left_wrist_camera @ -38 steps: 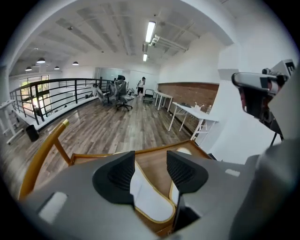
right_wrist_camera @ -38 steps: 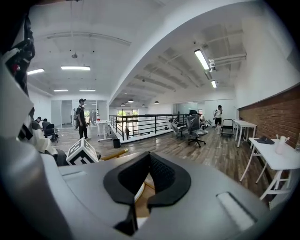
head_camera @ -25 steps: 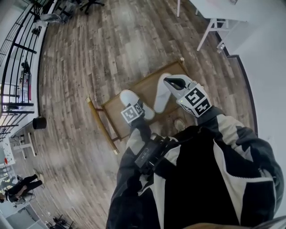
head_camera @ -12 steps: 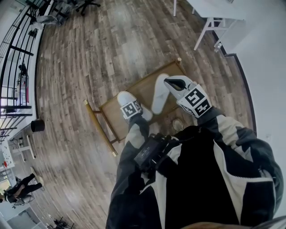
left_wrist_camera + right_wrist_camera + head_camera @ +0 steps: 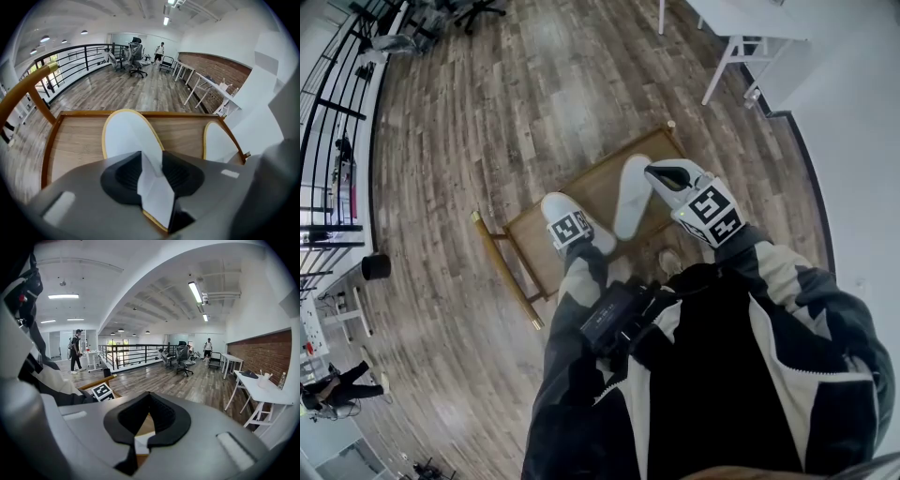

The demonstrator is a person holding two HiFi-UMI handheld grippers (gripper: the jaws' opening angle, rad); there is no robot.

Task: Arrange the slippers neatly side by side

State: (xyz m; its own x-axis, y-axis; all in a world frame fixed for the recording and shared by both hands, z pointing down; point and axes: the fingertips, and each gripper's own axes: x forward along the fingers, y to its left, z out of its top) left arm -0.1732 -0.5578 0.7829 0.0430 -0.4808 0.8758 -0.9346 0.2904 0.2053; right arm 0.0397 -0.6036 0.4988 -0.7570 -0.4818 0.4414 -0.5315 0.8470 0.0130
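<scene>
Two white slippers with yellow-trimmed soles lie on a low wooden tray (image 5: 592, 186) on the floor. The left slipper (image 5: 550, 205) is under my left gripper (image 5: 572, 234). The jaws of that gripper have just been closing, and they now pinch that slipper's white upper (image 5: 124, 136) at my left gripper (image 5: 152, 180). The right slipper (image 5: 630, 192) lies a little apart, angled, and shows at the tray's right end (image 5: 218, 143). My right gripper (image 5: 670, 175) hovers beside it, shut and empty (image 5: 141, 436).
The tray's raised wooden rim (image 5: 51, 140) and a long wooden bar (image 5: 502, 267) border the slippers. White table legs (image 5: 727, 52) stand at the upper right by a white wall. A black railing (image 5: 337, 112) and a dark bin (image 5: 375, 267) are at the left.
My left gripper has sunk a little onto the left slipper. The right gripper has stayed where it was.
</scene>
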